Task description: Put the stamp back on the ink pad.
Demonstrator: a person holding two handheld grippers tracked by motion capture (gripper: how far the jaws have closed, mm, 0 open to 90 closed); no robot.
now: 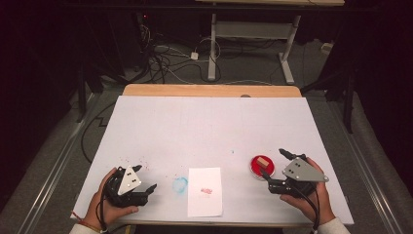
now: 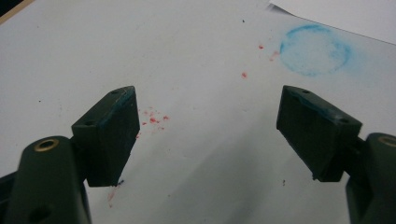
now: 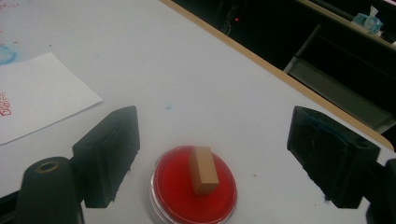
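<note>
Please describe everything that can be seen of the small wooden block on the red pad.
The wooden block is a small, plain, light brown oblong that looks like wood. It stands on the round red ink pad, near the pad's middle, touching nothing else. The right gripper is open, its fingers on either side of the block and apart from it.

The red mark (image 1: 206, 191) printed on the white sheet (image 1: 205, 204) is too small to read from the high view. In the right gripper view the picture's left edge cuts through that sheet (image 3: 32, 102) and its mark (image 3: 3, 105), and the bottom edge clips the red ink pad's (image 3: 175, 186) near rim under the wooden stamp (image 3: 203, 170)
</note>
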